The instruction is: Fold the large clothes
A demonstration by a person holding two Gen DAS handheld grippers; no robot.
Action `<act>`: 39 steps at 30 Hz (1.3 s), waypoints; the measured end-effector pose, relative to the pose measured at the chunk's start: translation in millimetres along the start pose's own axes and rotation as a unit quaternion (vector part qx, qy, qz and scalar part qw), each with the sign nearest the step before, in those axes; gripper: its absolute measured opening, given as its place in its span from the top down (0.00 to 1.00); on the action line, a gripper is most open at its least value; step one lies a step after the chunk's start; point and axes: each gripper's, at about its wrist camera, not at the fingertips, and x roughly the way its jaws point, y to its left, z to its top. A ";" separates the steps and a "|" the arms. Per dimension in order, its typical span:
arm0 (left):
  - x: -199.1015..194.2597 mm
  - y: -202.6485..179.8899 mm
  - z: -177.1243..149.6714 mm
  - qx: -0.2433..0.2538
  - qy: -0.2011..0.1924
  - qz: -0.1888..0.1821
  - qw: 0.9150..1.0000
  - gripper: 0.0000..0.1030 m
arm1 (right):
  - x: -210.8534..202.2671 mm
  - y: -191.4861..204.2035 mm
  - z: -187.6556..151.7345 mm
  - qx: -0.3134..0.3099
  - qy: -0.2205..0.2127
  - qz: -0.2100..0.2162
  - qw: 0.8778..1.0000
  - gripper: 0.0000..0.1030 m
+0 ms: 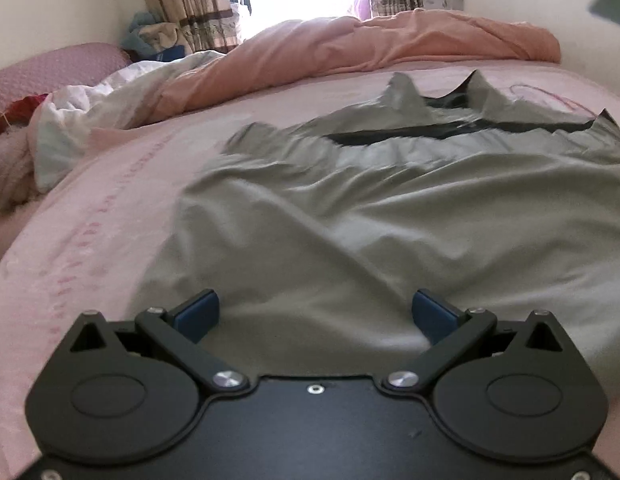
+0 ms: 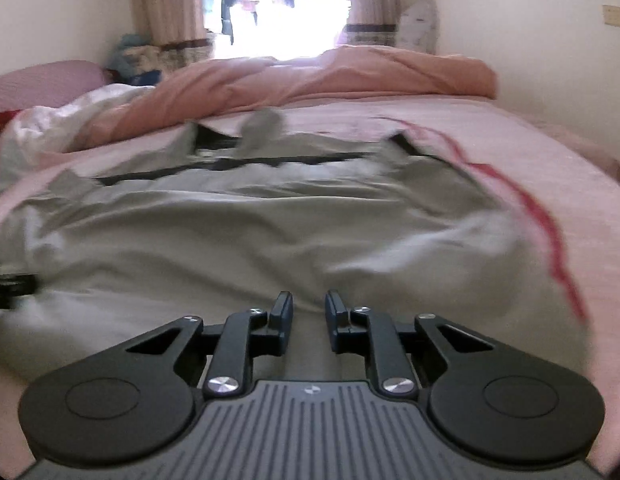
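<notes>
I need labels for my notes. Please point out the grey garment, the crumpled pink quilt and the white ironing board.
grey cloth garment (image 1: 390,240): left wrist view, middle.
crumpled pink quilt (image 1: 350,44): left wrist view, top fold.
white ironing board (image 2: 420,26): right wrist view, upper part.

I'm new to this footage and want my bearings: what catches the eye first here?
A big grey garment sprawls rumpled across the pink bed, just ahead of both hand-held grippers. Behind it, a bunched peach quilt lies along the far edge, under a glaring bright window.

bare pink bed sheet (image 1: 90,216) lies open at the left of the frame; a bunched peach duvet (image 1: 350,44) blocks the top, beyond the grey garment (image 1: 350,220).
</notes>
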 end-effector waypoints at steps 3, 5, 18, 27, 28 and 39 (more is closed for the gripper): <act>-2.1 26.2 -7.6 -0.019 0.011 0.022 1.000 0.00 | -8.2 -29.2 1.4 0.020 0.002 -0.059 0.998 0.81; -5.5 44.5 -15.2 -0.028 0.016 0.052 0.998 0.00 | -12.3 -49.4 0.6 0.034 0.005 -0.077 0.996 0.82; -20.3 54.5 -18.8 -0.027 0.015 0.108 0.994 0.00 | -37.5 -50.5 -8.2 -0.008 0.011 -0.163 0.986 0.47; -27.3 35.7 4.9 -0.038 -0.012 0.044 0.998 0.00 | -69.1 -73.2 -7.8 0.075 0.056 -0.087 0.992 0.41; -26.1 34.0 3.7 -0.039 -0.009 0.039 0.998 0.00 | -69.8 -76.2 -10.0 0.092 0.058 -0.070 0.992 0.41; -12.5 27.4 3.3 -0.032 0.008 0.030 0.999 0.00 | -14.3 -85.1 5.6 0.105 0.092 -0.034 0.990 0.02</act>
